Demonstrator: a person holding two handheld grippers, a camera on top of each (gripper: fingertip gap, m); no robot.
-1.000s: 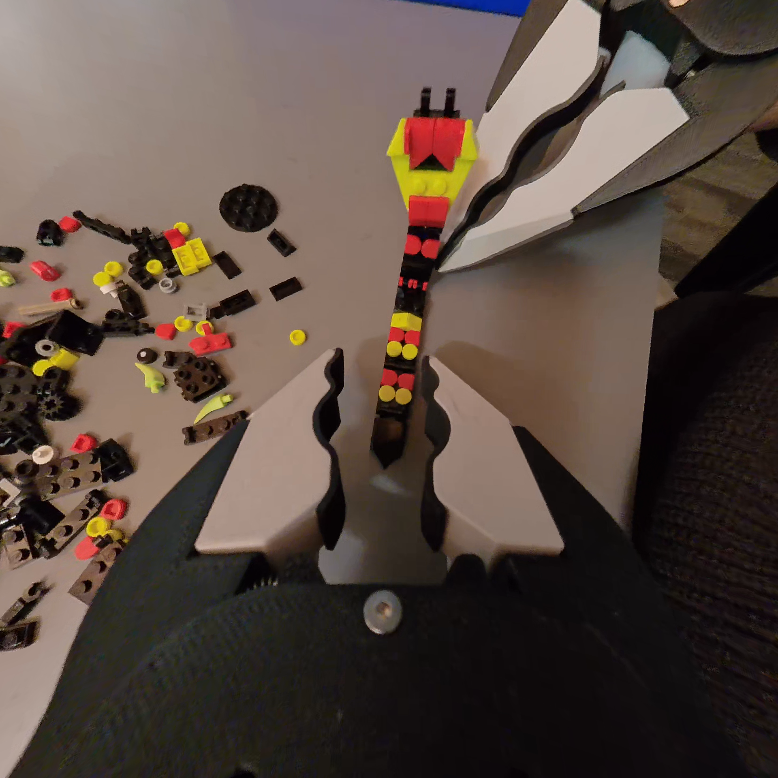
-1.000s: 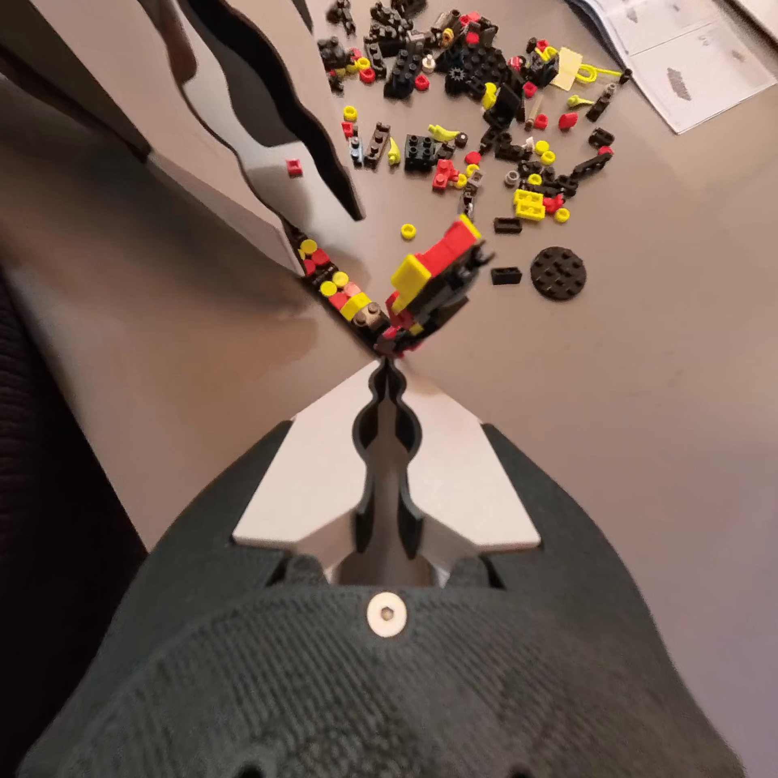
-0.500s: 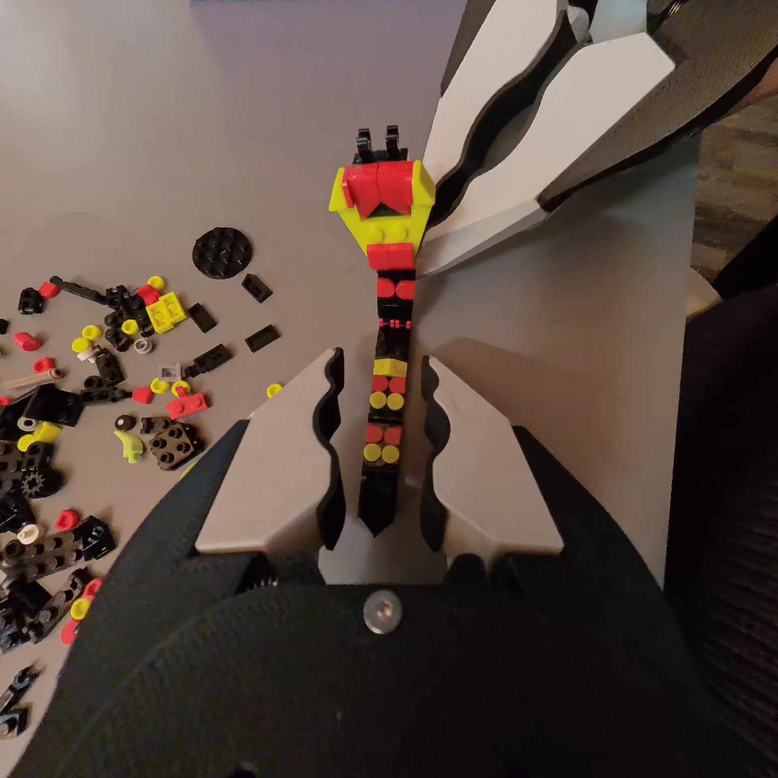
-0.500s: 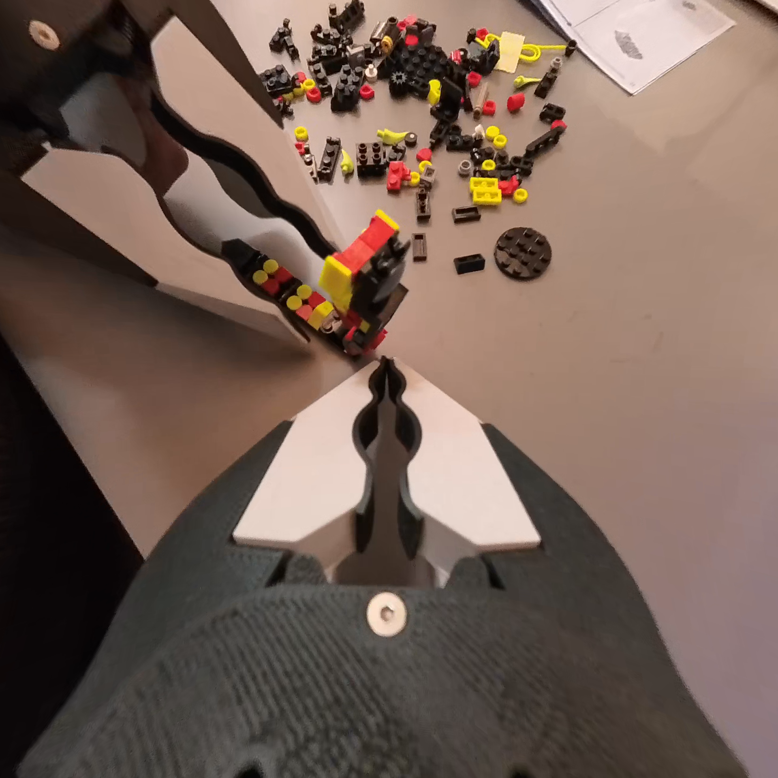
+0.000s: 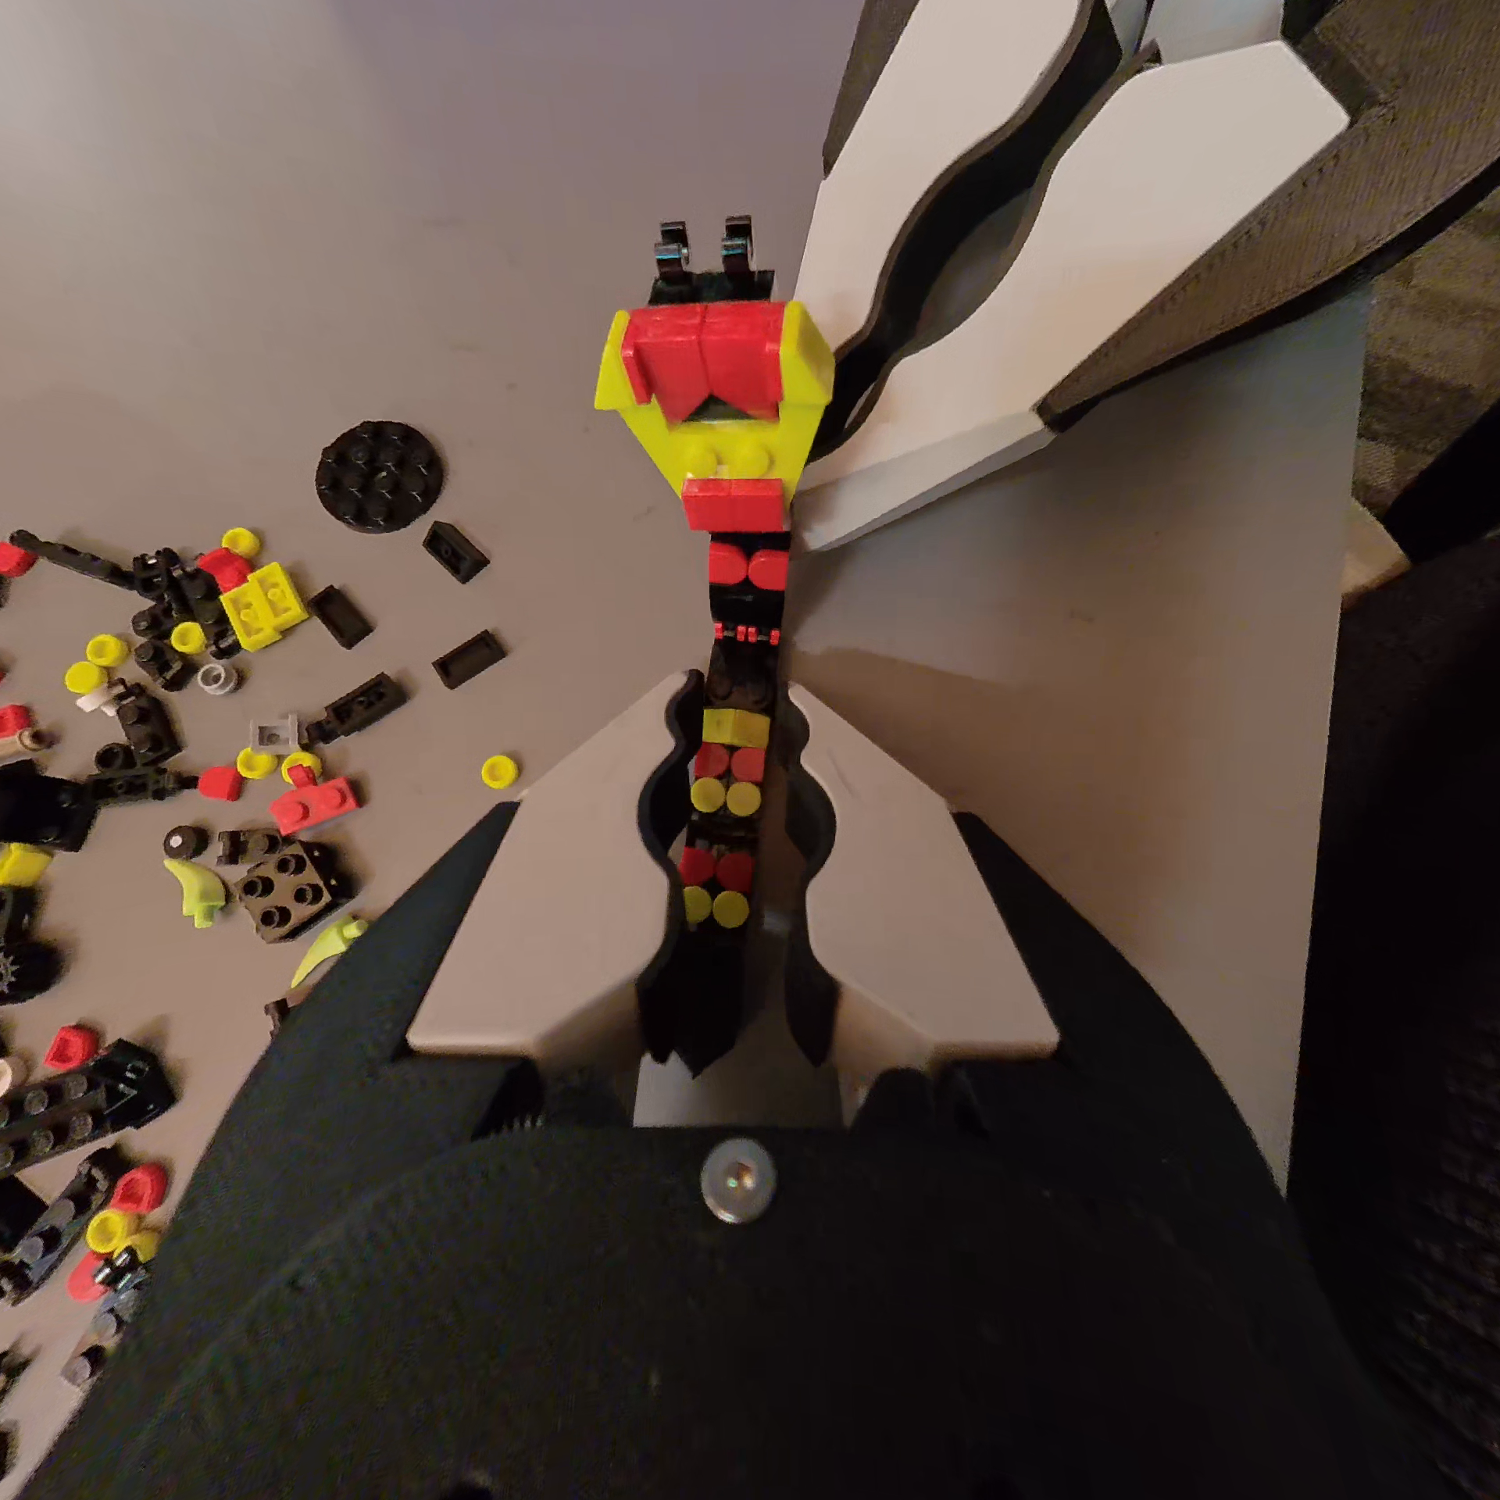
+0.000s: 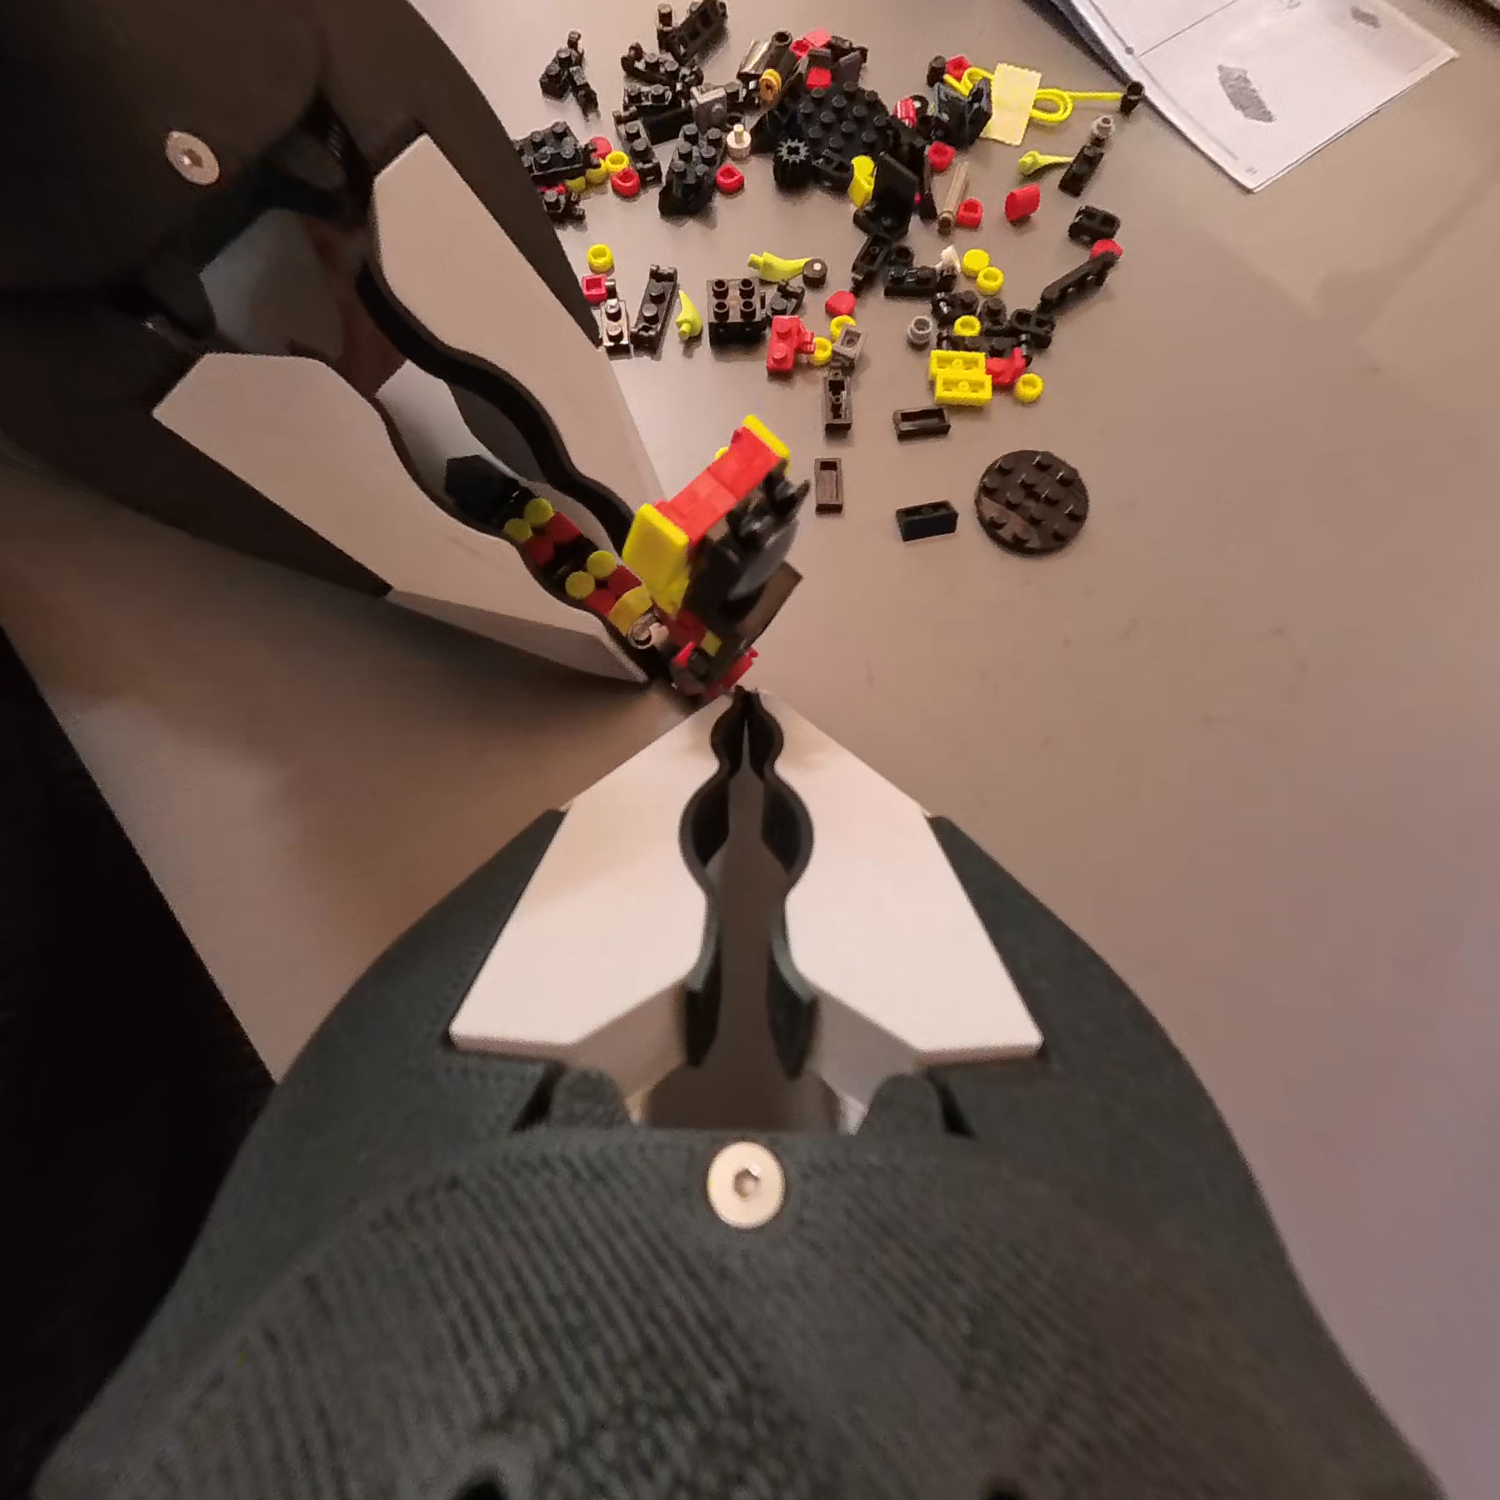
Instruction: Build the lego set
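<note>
Black-bodied, the long snake model is clamped along its tail by the left claw, long axis pointing straight ahead; at its head's right, the right claw is held closed, empty, tips nearly touching

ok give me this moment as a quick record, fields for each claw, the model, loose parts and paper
left claw: closed around the model's tail
right claw: shut, empty, tips right beside the model's neck
model: long black strip with red and yellow dots, wide red and yellow head
loose parts: scattered on the table beyond the model
paper: far corner
</note>
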